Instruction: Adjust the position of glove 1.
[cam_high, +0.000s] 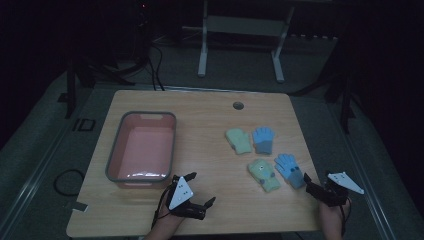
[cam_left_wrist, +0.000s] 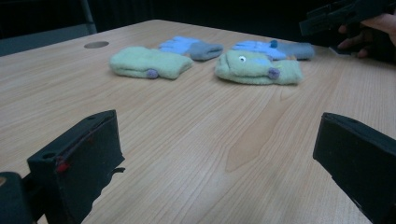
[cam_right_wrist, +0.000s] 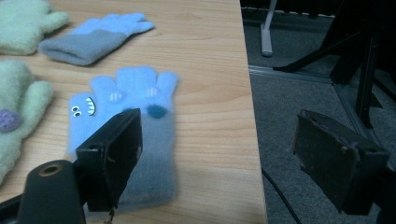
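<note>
While both grippers stand with jaws apart and empty, four gloves lie at 3 o'clock of the pink bin (cam_high: 116, 150).

At 7 o'clock the left gripper (cam_high: 200, 189) is held idle. For the step judged in hand, the right gripper (cam_high: 306, 181) should be centred over the cuff of the blue glove (cam_right_wrist: 135, 135), lowered until the table (cam_high: 210, 125) is touched, then closed on both layers.
</note>
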